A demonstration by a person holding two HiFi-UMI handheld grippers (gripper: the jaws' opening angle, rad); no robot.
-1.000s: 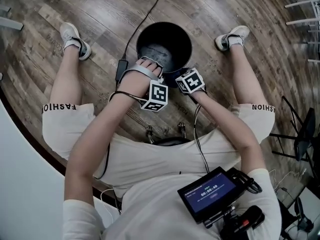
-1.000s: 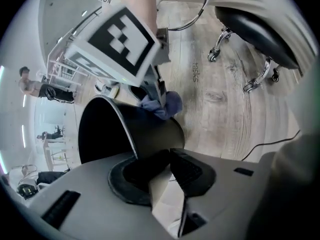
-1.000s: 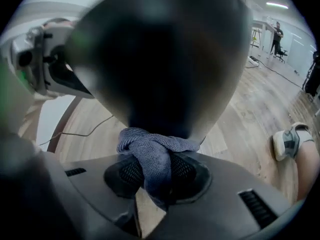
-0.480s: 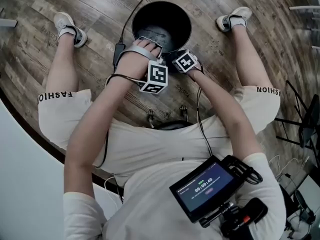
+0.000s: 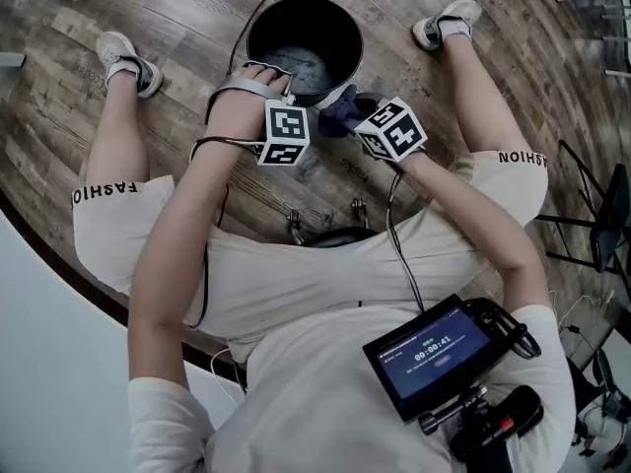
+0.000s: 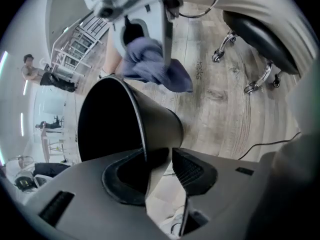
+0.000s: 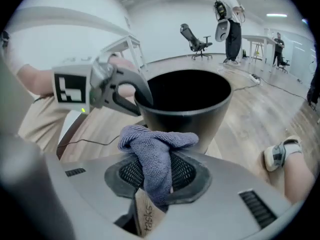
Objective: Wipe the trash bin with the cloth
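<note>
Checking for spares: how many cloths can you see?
1. The blue-grey cloth is clamped in the right gripper, beside the outer wall of the trash bin. The bin's dark inside is not fully visible.

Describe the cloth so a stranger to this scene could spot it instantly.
Find the black trash bin on the wood floor. Beside its rim, the right gripper pinches the cloth: crumpled, blue-grey, the only blue thing near the bin.

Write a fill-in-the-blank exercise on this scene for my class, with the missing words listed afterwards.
The right gripper is shut on a blue ____.
The black trash bin stands on a ____ floor.
The person's shorts carry the printed word ____.
Missing words: cloth; wooden; FASHION.
</note>
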